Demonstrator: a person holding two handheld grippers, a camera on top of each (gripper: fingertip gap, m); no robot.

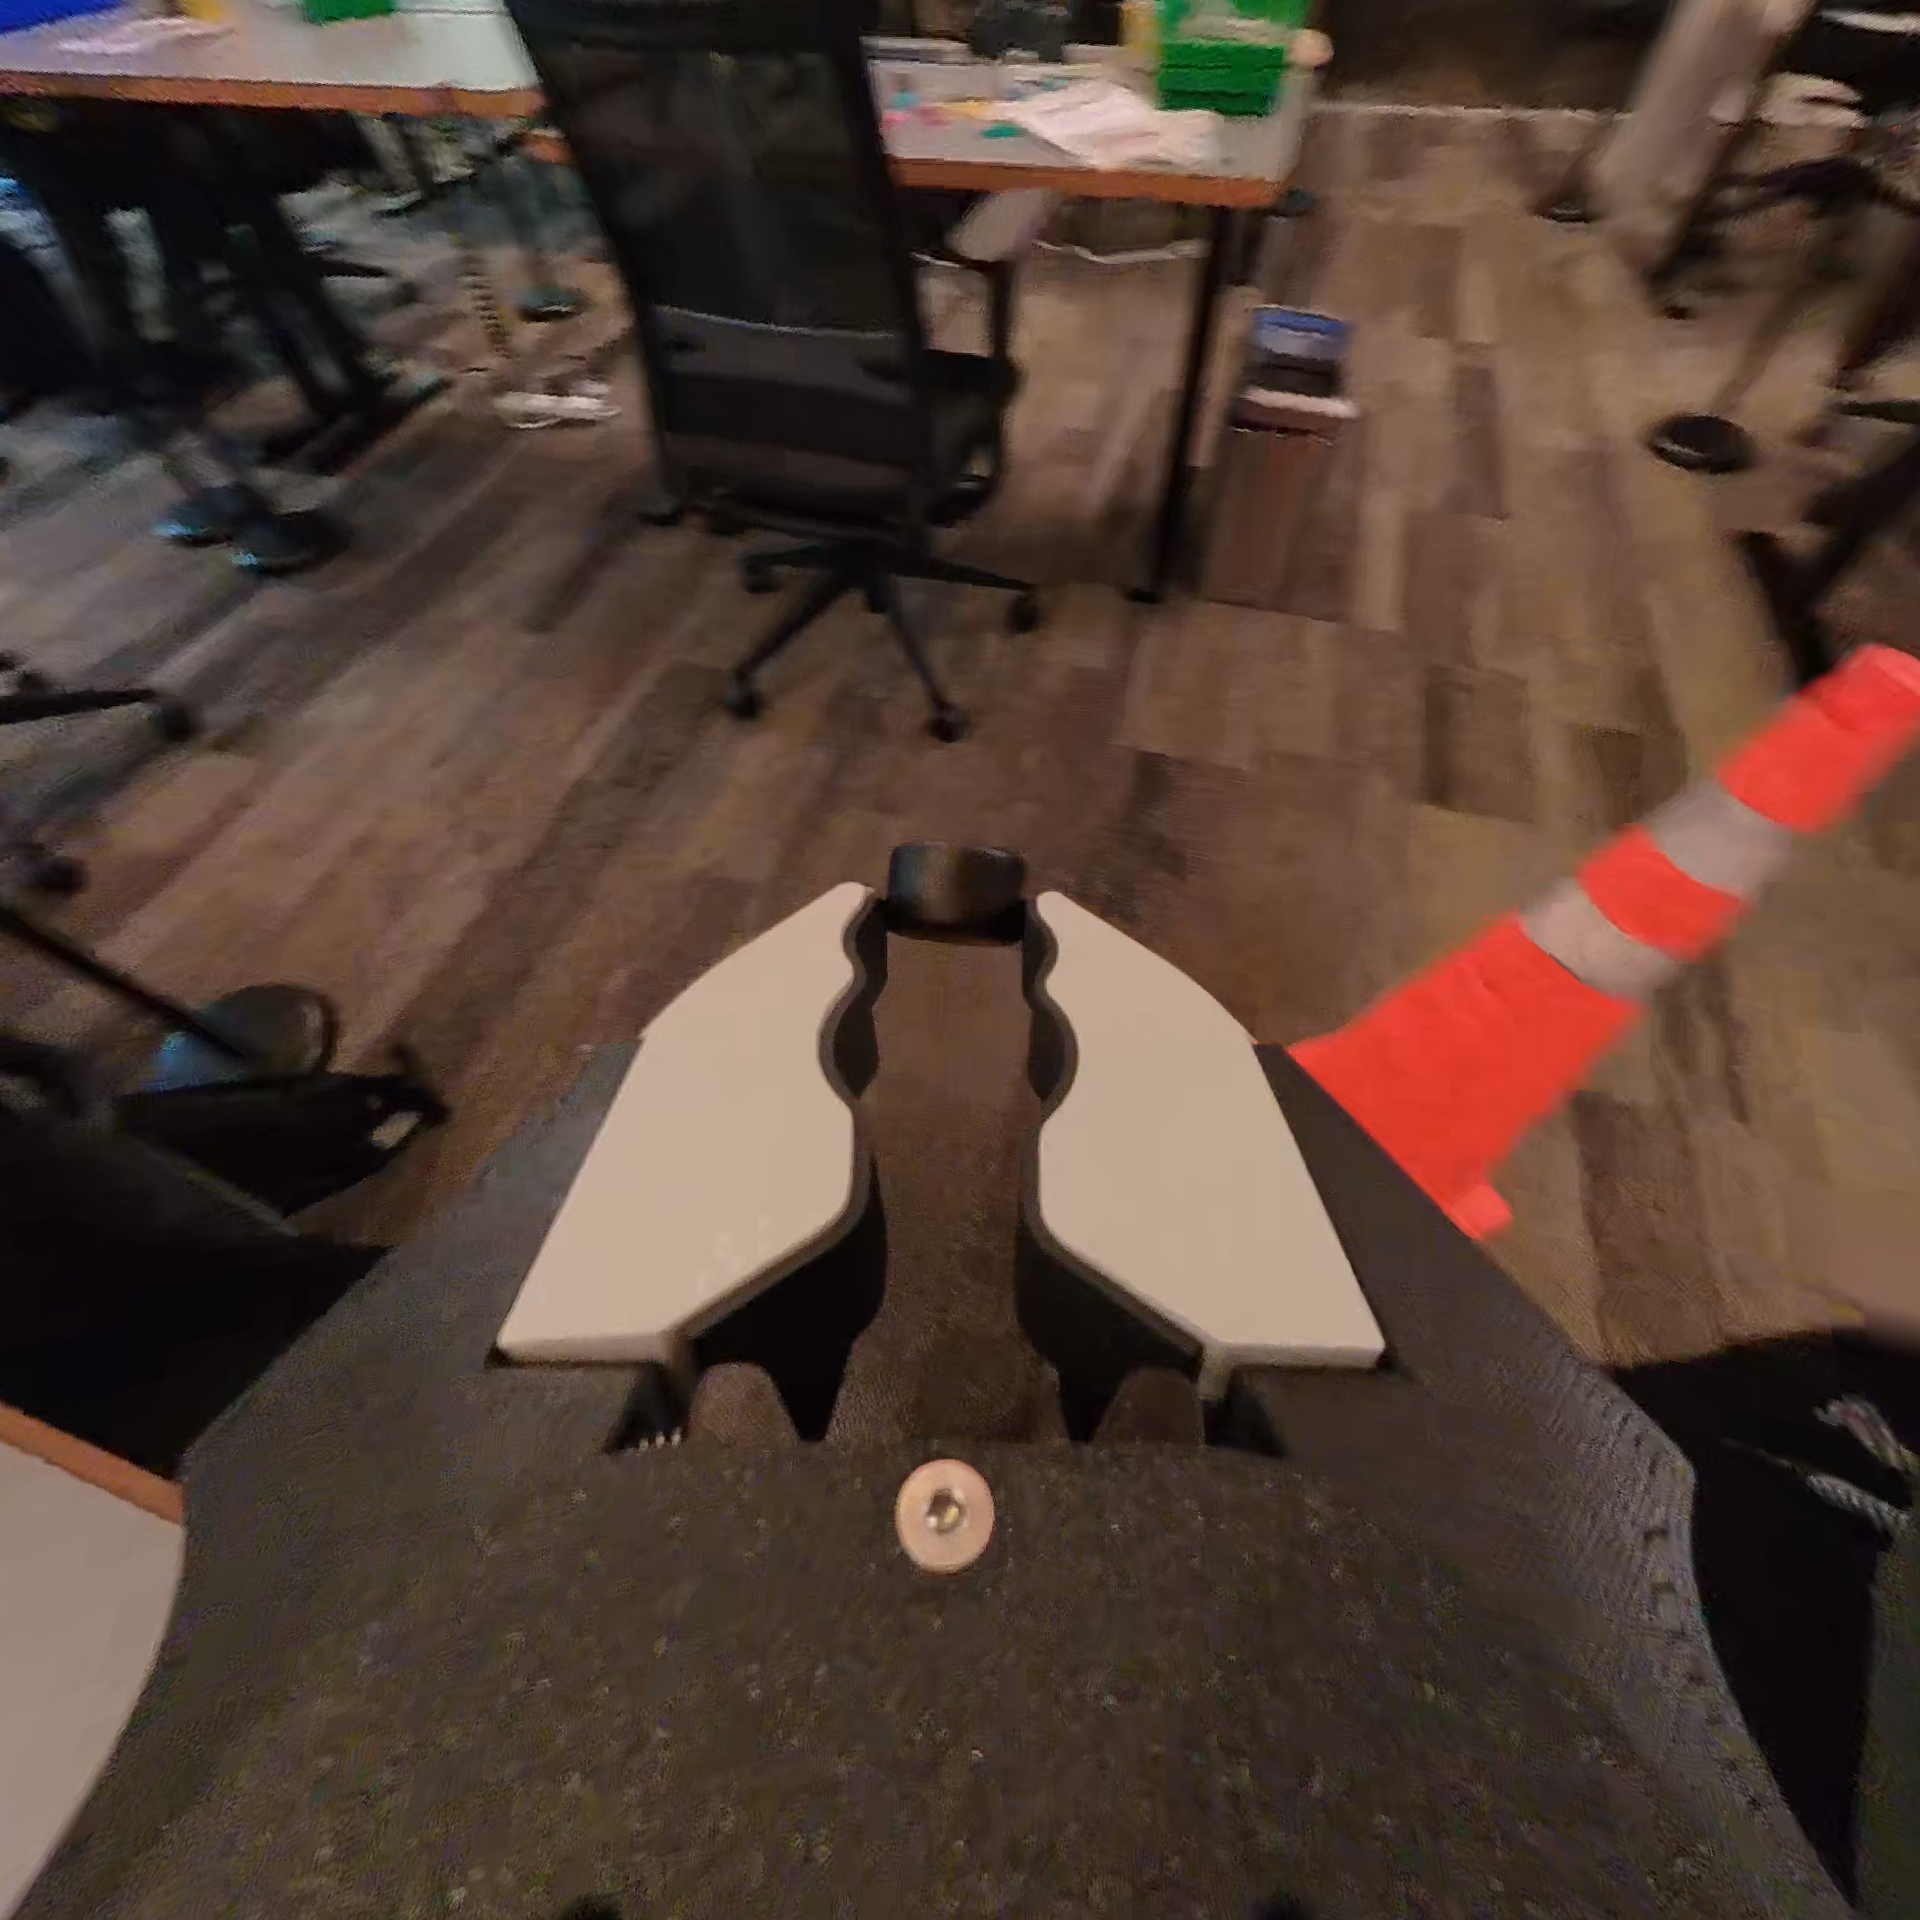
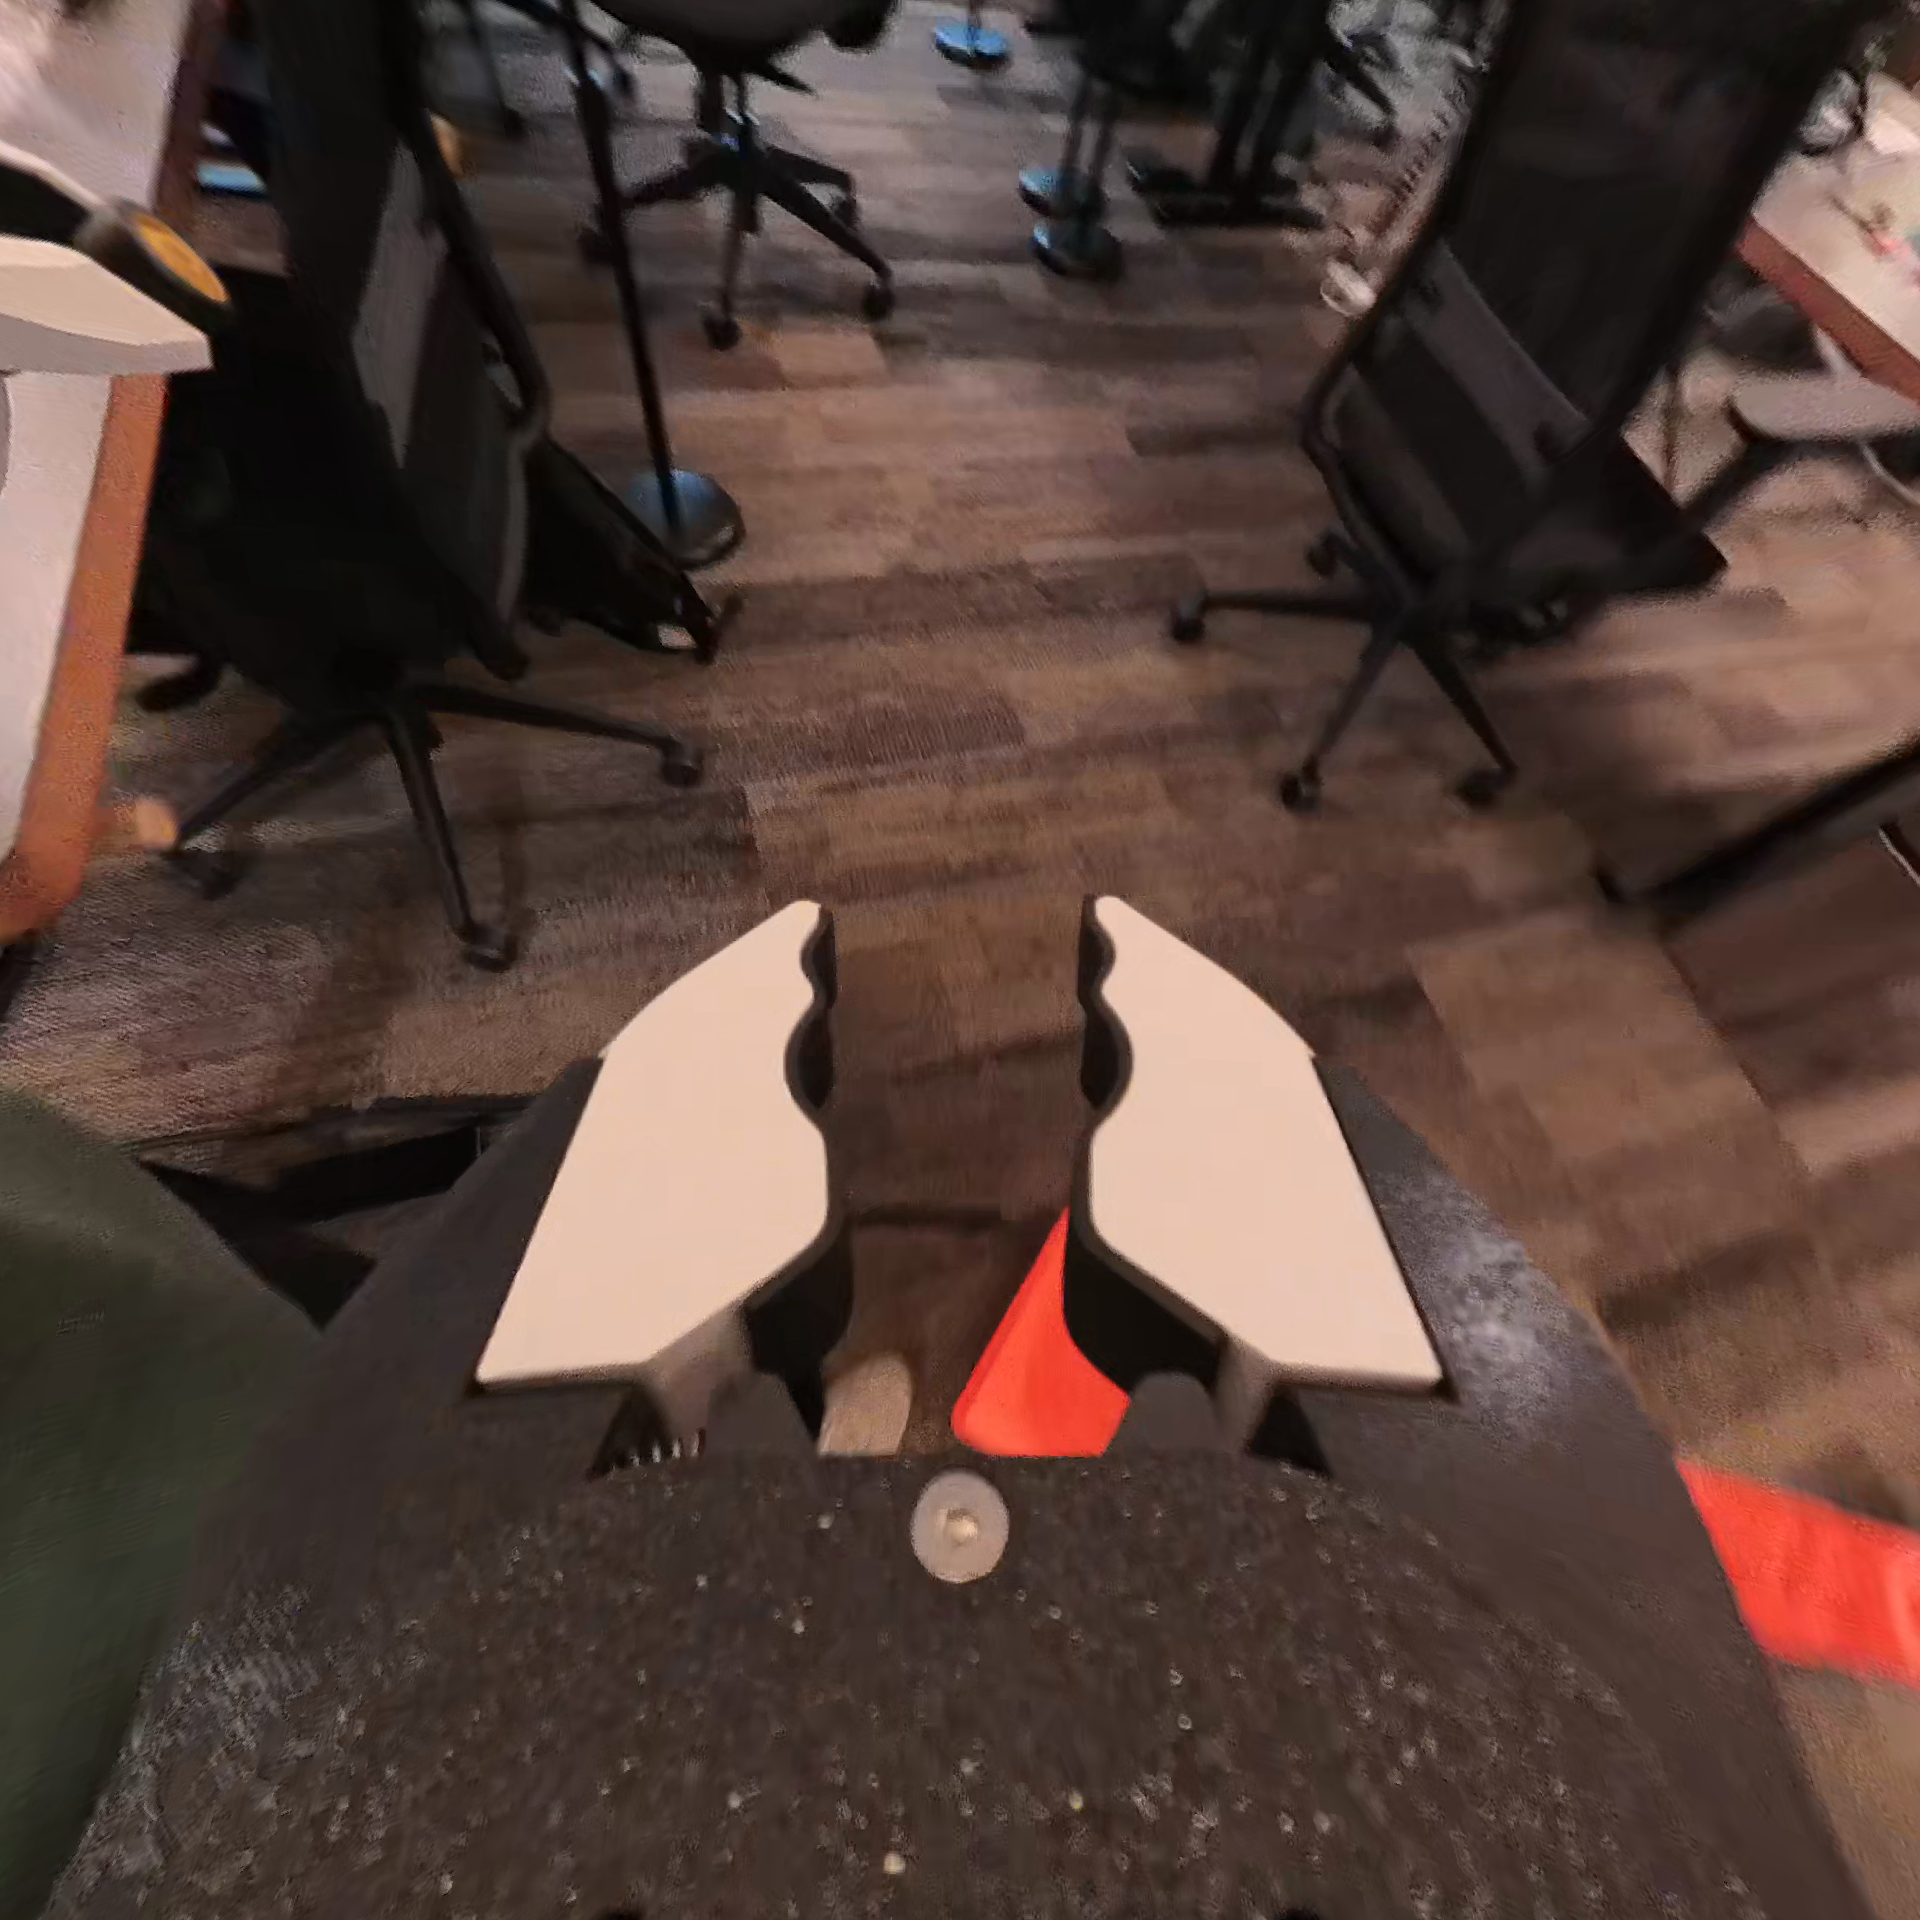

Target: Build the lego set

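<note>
My left gripper [image 1: 954, 906] is held over the carpeted floor, away from any table. It is shut on a small black round piece [image 1: 954, 881], pinched between its fingertips; I cannot tell the piece's exact kind. My right gripper [image 2: 956, 920] is open and empty, also pointing at the floor. Green brick builds [image 1: 1216, 73] stand on a far table [image 1: 1081, 177] at the top of the left wrist view, blurred.
An orange traffic cone [image 1: 1558, 987] leans at the right and shows under the right gripper [image 2: 1039, 1371]. Black office chairs [image 1: 821, 364] [image 2: 1507, 468] and stand bases sit on the floor. A table edge [image 2: 62, 520] is at the left. A green sleeve [image 2: 104, 1455] is at the lower left.
</note>
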